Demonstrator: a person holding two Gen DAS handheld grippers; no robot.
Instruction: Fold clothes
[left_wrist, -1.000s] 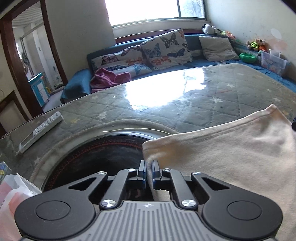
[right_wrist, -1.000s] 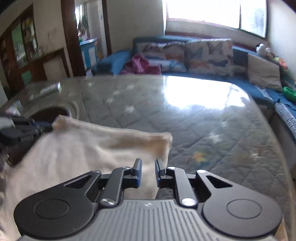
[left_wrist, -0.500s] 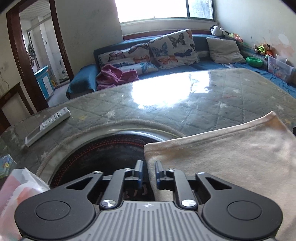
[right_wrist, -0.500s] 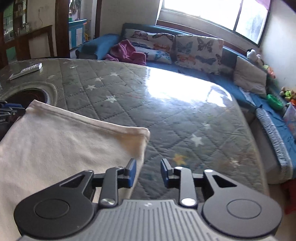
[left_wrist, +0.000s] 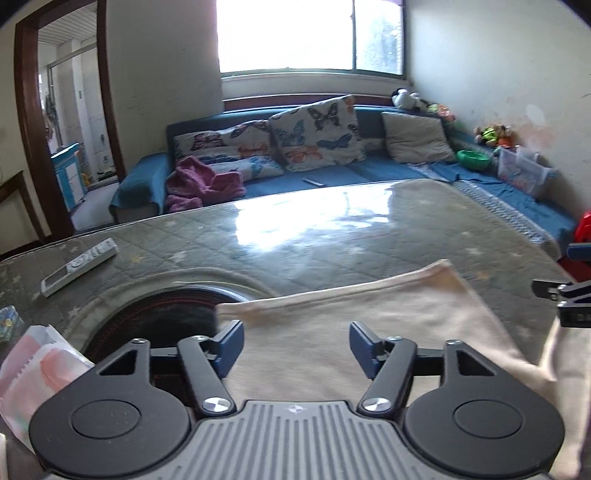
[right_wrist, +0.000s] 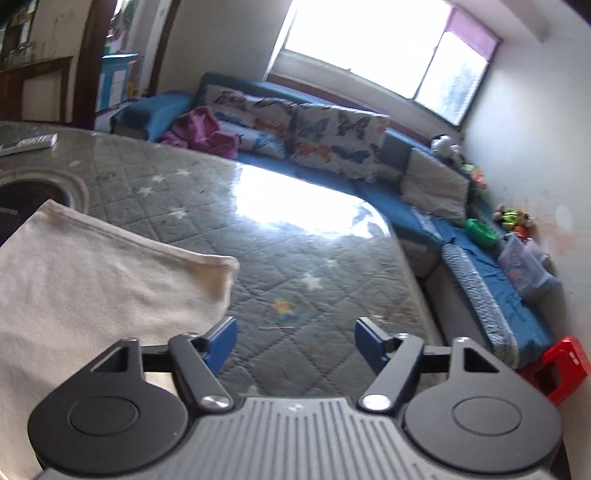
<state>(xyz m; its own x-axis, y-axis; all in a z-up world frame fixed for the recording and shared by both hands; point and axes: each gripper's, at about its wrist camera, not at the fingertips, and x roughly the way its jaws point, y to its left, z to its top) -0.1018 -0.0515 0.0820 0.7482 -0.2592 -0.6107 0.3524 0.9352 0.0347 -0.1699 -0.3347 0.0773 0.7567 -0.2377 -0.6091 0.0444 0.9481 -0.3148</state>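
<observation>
Glass-topped table (left_wrist: 332, 229) over grey star-quilted cover, blue sofa (left_wrist: 369, 173) under the window behind.
Cream garment (left_wrist: 369, 314) lies flat on the near table edge, its left corner over the dark round recess (left_wrist: 159, 317). Left gripper (left_wrist: 295, 345) spread wide above the cloth, holding nothing; right gripper (right_wrist: 295, 341) also spread, empty, just beside the garment's right corner (right_wrist: 221, 273). White remote (left_wrist: 79, 266) far left, butterfly cushions (left_wrist: 317, 133) on the sofa. No legible writing.

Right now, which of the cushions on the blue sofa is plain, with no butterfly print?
The plain grey square cushion, leaning at the sofa's right end near the stuffed toys. The other cushions to its left all carry coloured butterflies.
</observation>
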